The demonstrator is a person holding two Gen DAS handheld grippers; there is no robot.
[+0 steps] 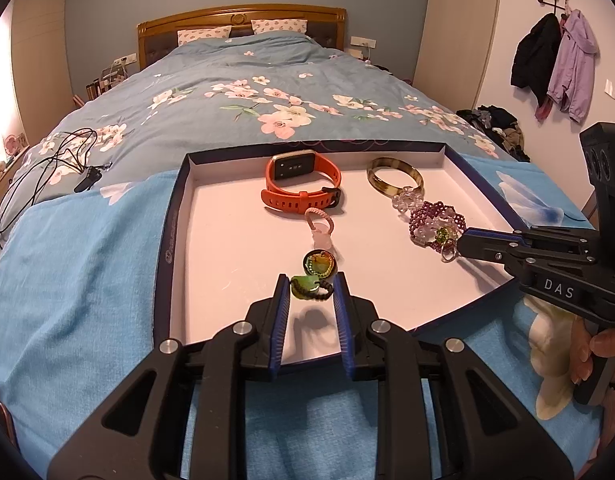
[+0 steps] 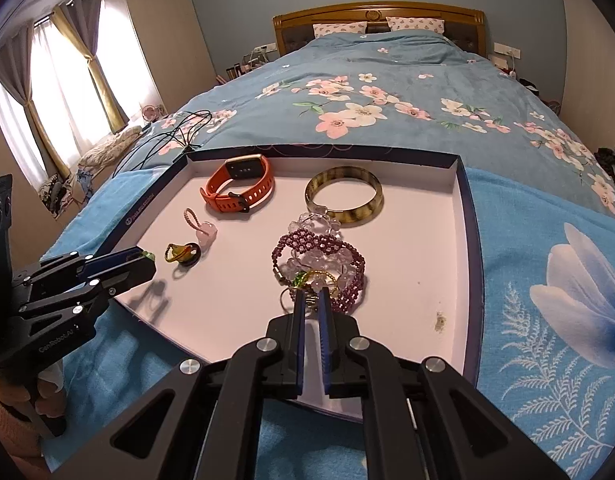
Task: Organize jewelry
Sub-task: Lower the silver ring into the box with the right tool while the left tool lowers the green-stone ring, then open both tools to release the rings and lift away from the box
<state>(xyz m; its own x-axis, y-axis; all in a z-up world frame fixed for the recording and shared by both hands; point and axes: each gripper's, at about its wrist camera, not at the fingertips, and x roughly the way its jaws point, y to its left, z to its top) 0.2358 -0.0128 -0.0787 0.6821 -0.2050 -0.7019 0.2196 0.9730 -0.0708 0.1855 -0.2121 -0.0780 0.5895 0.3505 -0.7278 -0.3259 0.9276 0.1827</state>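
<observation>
A shallow white tray (image 1: 211, 280) with dark blue rim lies on the bed. In it are an orange watch (image 1: 301, 184), a horn-patterned bangle (image 1: 394, 178), a pink charm (image 1: 319, 228), a green-yellow ring (image 1: 318, 263), and purple and clear bead bracelets (image 1: 433, 220). My left gripper (image 1: 310, 290) is shut on a green pendant with dark cord (image 1: 307, 287), held just above the tray. My right gripper (image 2: 312, 300) is nearly closed on a small gold ring with a green stone (image 2: 307, 280) at the bracelets' near edge (image 2: 319, 260).
The bed has a blue floral duvet (image 1: 247, 92) and a light blue cloth (image 1: 79, 280) under the tray. A black cable (image 1: 47, 168) lies left of the tray. Coats hang on the right wall (image 1: 555, 60).
</observation>
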